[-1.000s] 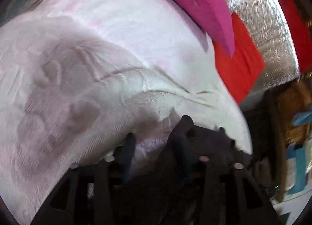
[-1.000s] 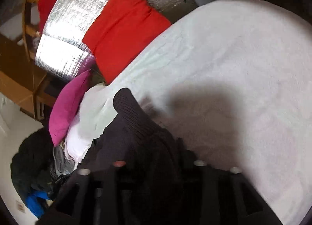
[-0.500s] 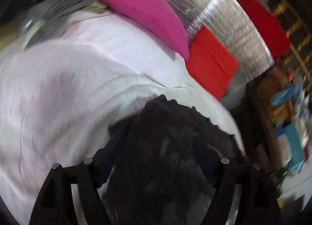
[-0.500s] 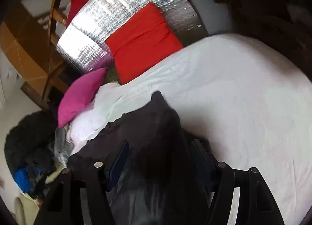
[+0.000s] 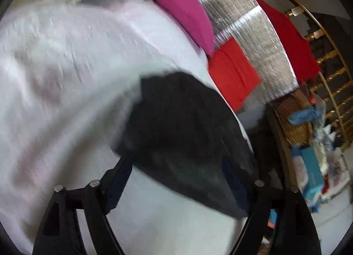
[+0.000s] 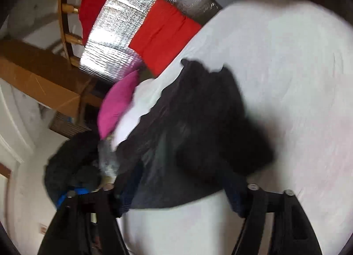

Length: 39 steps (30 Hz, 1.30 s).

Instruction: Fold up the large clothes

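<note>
Letting go, you have just spread both sets of fingers: left gripper and right gripper stand apart, and the black garment drops folded onto the white bed.

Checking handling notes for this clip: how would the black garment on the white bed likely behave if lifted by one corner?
The black garment is probably floppy: it lies in soft overlapping folds on the white sheet. It would likely sag and unfold from a single corner. Its matte knit-looking surface suggests it is not slippery, though blur limits certainty.
</note>
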{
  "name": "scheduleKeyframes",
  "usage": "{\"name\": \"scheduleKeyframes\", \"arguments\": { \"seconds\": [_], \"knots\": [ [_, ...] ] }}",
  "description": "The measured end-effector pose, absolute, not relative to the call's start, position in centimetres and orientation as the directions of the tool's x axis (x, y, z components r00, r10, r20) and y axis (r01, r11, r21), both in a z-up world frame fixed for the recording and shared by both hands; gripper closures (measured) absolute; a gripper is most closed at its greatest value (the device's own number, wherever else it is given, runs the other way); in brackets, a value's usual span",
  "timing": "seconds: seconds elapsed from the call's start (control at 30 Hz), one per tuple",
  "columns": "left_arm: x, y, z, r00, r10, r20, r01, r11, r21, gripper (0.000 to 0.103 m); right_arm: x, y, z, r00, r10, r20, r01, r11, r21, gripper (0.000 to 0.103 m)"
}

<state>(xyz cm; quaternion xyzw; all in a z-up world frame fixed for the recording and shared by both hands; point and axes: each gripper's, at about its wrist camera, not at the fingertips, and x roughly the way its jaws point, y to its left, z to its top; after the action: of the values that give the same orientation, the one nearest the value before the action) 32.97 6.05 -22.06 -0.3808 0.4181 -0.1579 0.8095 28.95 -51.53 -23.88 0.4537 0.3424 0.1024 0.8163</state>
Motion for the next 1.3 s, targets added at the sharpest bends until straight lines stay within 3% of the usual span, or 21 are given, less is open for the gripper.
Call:
{"name": "scheduleKeyframes", "arguments": {
  "seconds": [0.17, 0.53, 0.83, 0.9, 0.93, 0.97, 1.07, 1.17, 1.3],
  "knots": [
    [32.1, 3.5, -24.7, 0.536, -0.665, -0.519, -0.118, 0.550, -0.826, 0.019, 27.3, -48.9, -27.1, 0.740, 0.502, -0.448, 0.218, 0.452, 0.865, 0.025],
    [35.4, 2.2, -27.0, 0.649, -0.520, -0.555, -0.250, 0.544, -0.801, 0.015, 30.3, -48.8, -31.0, 0.778, 0.423, -0.465, 0.349, 0.324, 0.879, 0.025],
    [37.7, 2.7, -27.9, 0.676, -0.510, -0.532, -0.280, 0.490, -0.825, 0.017, 32.4, -48.4, -30.9, 0.830, 0.314, -0.461, 0.364, 0.321, 0.874, 0.024],
    [38.0, 2.8, -27.9, 0.676, -0.500, -0.542, -0.291, 0.495, -0.819, 0.027, 32.5, -48.0, -30.6, 0.832, 0.279, -0.479, 0.376, 0.351, 0.857, 0.033],
    [38.1, 2.8, -28.0, 0.670, -0.495, -0.554, -0.296, 0.506, -0.810, 0.038, 32.4, -47.9, -30.6, 0.832, 0.267, -0.486, 0.380, 0.364, 0.850, 0.051],
    [38.2, 2.7, -28.1, 0.665, -0.492, -0.561, -0.297, 0.515, -0.804, 0.048, 32.3, -47.8, -30.6, 0.828, 0.259, -0.498, 0.385, 0.385, 0.839, 0.057],
    [37.9, 2.4, -27.6, 0.679, -0.483, -0.554, -0.275, 0.532, -0.801, 0.067, 31.8, -47.7, -29.8, 0.834, 0.246, -0.494, 0.369, 0.417, 0.831, 0.066],
    [37.2, 2.0, -26.4, 0.692, -0.463, -0.554, -0.239, 0.576, -0.781, 0.075, 30.9, -47.1, -28.4, 0.843, 0.226, -0.489, 0.345, 0.471, 0.812, 0.070],
    [35.7, 2.1, -25.0, 0.678, -0.461, -0.572, -0.210, 0.624, -0.752, 0.076, 29.0, -47.3, -27.8, 0.836, 0.242, -0.492, 0.335, 0.484, 0.808, 0.070]
  ]
}}
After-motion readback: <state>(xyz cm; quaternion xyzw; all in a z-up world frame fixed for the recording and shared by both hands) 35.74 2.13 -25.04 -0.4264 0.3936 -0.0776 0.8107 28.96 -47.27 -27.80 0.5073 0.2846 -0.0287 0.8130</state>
